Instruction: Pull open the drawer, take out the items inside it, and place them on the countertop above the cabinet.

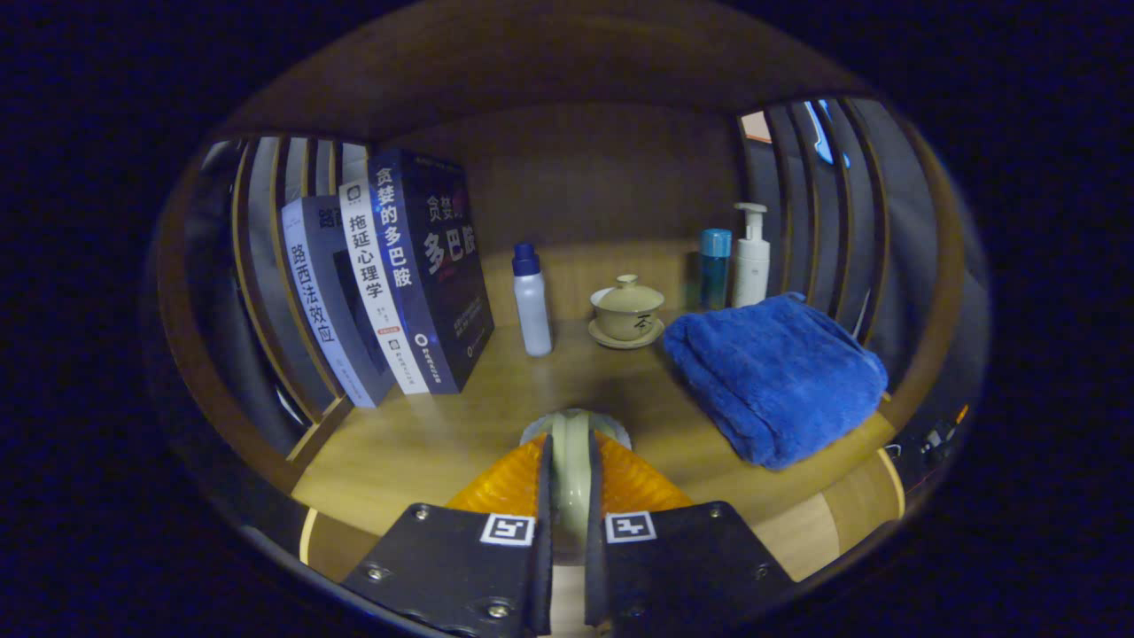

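Note:
My gripper (568, 456) is shut on a pale, round, disc-like item (572, 424) that I see edge-on, squeezed between both fingers. It hangs low over the front part of the wooden countertop (416, 452); I cannot tell whether it touches the surface. The item's lower part is hidden between the fingers.
Three books (390, 275) lean at the left against a slatted side. Beyond the fingers stand a white bottle with a blue cap (532, 301) and a lidded tea cup on a saucer (627, 310). A folded blue towel (775, 377) lies at the right, with a teal bottle (714, 266) and a white pump bottle (751, 257) behind it.

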A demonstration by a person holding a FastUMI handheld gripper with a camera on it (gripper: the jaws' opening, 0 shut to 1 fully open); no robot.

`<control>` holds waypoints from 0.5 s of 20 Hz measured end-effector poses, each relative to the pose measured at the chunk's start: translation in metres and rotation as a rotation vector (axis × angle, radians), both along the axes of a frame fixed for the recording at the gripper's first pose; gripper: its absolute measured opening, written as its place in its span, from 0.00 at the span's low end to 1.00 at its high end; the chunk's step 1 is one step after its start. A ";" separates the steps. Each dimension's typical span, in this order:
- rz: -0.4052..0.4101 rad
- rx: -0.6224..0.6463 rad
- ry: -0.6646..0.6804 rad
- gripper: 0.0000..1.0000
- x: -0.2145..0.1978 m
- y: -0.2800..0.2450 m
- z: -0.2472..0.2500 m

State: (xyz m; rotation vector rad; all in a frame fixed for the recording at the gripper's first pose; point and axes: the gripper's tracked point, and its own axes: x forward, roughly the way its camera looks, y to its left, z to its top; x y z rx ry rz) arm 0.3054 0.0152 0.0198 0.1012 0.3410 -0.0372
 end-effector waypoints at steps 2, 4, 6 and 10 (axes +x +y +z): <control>0.010 0.006 -0.026 0.15 0.012 -0.002 0.000; 0.011 -0.003 -0.039 0.15 0.019 -0.003 0.001; 0.006 -0.016 -0.051 0.15 0.023 -0.004 0.002; -0.021 -0.031 -0.068 0.15 0.026 -0.005 0.003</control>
